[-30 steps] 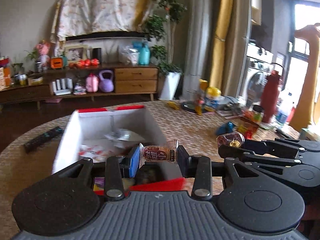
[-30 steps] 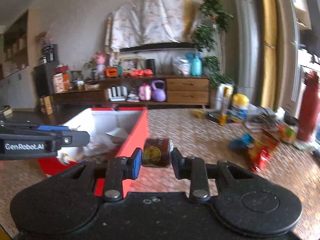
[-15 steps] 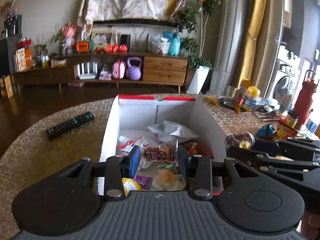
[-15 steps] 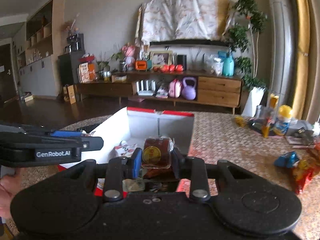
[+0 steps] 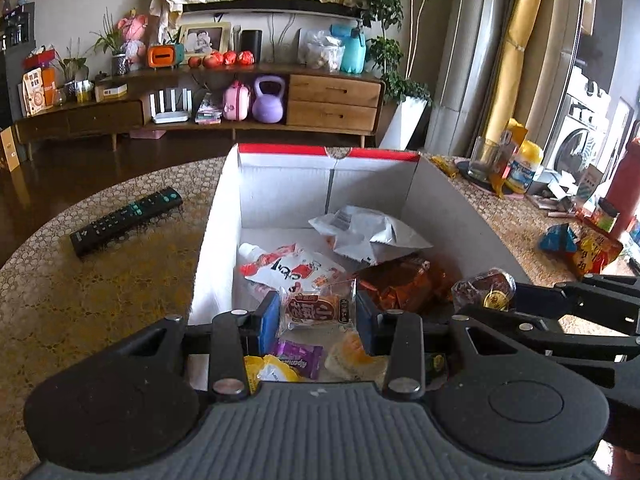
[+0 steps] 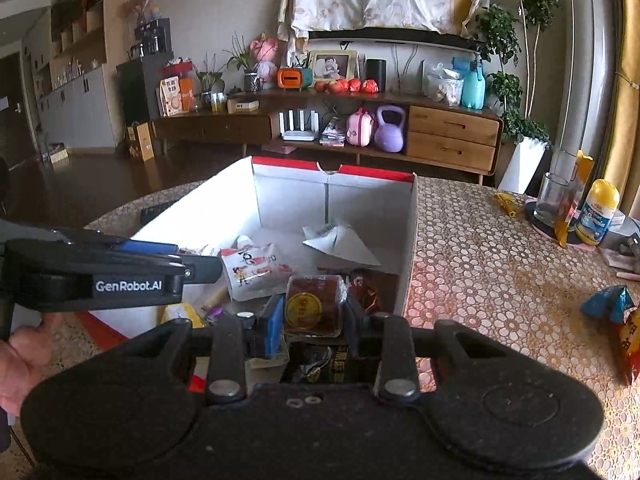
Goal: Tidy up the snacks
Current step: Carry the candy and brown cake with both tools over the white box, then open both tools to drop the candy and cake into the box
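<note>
Over the open box (image 5: 224, 216), the left gripper (image 5: 318, 312) clamps a clear-wrapped snack (image 5: 318, 309); both have advanced past the near wall, now hidden. Seen from the right, the right gripper (image 6: 310, 314) pinches a dark round cake (image 6: 314, 306) just inside the box's right wall (image 6: 408, 248).

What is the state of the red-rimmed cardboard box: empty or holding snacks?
Holding snacks. The cardboard box is open-topped, with a white pouch, a white bag and an orange packet lying inside.
</note>
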The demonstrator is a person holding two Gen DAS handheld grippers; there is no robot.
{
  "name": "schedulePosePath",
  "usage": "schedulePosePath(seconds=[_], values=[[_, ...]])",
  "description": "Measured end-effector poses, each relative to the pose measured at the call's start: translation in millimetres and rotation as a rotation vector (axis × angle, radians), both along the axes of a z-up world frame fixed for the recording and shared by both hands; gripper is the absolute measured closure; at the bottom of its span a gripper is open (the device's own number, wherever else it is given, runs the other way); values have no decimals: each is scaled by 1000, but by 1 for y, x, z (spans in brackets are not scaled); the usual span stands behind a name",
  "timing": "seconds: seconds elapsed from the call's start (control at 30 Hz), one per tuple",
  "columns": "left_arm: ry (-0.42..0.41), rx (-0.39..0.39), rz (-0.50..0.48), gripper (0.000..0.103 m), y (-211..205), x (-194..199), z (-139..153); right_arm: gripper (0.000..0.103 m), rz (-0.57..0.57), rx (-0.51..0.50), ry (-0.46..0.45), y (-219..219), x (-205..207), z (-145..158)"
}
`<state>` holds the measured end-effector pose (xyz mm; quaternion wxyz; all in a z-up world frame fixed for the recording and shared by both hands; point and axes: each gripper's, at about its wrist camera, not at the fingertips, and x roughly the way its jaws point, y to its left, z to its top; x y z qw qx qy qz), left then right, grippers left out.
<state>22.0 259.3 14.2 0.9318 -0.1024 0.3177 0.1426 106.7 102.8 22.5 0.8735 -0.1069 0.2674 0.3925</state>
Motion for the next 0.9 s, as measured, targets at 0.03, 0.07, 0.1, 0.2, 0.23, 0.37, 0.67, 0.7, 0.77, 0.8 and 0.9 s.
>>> schedulePosePath(seconds=[0.03, 0.07, 0.1, 0.2, 0.23, 0.37, 0.67, 0.7, 0.77, 0.8, 0.9], values=[[2, 16, 0, 64, -2, 0, -1, 73, 2, -7, -8, 0, -1, -1], [4, 23, -4, 64, -3, 1, -1, 73, 3, -13, -13, 1, -1, -1], [4, 26, -4, 64, -3, 1, -1, 73, 3, -20, -17, 1, -2, -3], [6, 28, -5, 63, -2, 1, -1, 73, 7, -30, -21, 2, -5, -5], [8, 31, -2, 63, -2, 1, -1, 73, 8, -35, -25, 3, -5, -6], [17, 30, -1, 60, -3, 0, -1, 72, 11, -38, -21, 5, -5, -5], [17, 56, 0, 35, -10, -6, 7, 48, 11, -30, -40, 1, -7, 2], [18, 62, 3, 34, -11, -7, 9, 48, 11, -26, -44, -1, -8, 4], [18, 75, 9, 31, -14, -8, 12, 48, 5, -15, -50, -5, -9, 7], [15, 77, 10, 31, -15, -8, 14, 48, 2, -6, -51, -8, -10, 9], [6, 81, 5, 31, -21, -11, 20, 48, -11, 17, -57, -18, -12, 13]])
